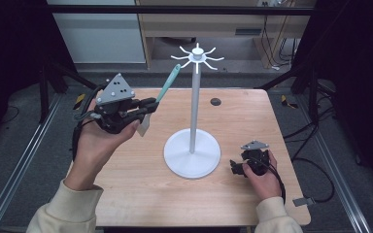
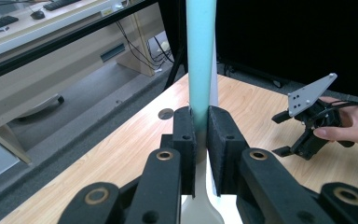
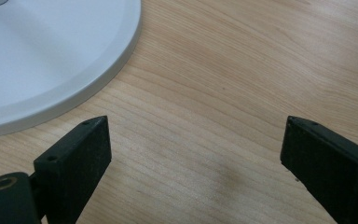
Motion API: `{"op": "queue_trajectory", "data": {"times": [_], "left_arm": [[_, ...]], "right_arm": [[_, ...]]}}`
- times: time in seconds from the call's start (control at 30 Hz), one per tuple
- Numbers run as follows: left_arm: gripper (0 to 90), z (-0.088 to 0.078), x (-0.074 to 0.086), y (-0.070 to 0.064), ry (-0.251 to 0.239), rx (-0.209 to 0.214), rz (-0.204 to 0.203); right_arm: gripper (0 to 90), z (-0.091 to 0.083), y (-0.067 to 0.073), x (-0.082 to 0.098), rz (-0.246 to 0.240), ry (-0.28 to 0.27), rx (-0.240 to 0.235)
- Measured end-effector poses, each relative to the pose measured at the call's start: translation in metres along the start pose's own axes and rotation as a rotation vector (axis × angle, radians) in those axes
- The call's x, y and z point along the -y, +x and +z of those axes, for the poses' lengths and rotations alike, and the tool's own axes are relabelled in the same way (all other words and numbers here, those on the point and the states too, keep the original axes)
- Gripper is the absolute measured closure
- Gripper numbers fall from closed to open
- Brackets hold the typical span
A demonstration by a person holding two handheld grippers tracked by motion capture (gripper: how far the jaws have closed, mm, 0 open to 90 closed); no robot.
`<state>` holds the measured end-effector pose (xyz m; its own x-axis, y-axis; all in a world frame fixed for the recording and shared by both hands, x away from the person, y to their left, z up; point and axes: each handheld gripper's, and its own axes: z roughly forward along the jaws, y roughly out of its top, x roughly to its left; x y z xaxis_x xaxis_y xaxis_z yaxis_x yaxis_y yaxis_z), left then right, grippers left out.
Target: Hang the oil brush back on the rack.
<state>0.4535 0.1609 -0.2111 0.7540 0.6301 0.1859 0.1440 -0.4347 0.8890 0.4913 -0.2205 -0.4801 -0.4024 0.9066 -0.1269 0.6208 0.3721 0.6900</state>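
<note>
I have a spatula (image 1: 164,92) clamped in my left hand-held gripper (image 1: 145,108), lifted clear of the worktop (image 1: 126,194). Its handle is a pale teal bar that slants up and to the right in the high view, its tip ending near the top of the white stand (image 1: 193,154) without touching it. The whitish blade hangs below the jaws, angled down toward the wood. In the left gripper view the pads press flat on both sides of the handle where teal meets white. The stand is a slim upright pole on a round flat base, with short curved hooks (image 1: 197,57) radiating from its cap.
</note>
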Motion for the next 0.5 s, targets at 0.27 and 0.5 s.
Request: {"op": "queue_trajectory", "data": {"times": [0.27, 0.5], "left_arm": [[81.8, 0.007, -0.003, 0.000, 0.019, 0.005, -0.002], [81.8, 0.015, -0.006, -0.001, 0.026, 0.012, -0.004]], "right_arm": [[9.1, 0.000, 0.000, 0.000, 0.002, -0.001, 0.000], [9.1, 0.000, 0.000, 0.000, -0.004, -0.002, -0.002]]}}
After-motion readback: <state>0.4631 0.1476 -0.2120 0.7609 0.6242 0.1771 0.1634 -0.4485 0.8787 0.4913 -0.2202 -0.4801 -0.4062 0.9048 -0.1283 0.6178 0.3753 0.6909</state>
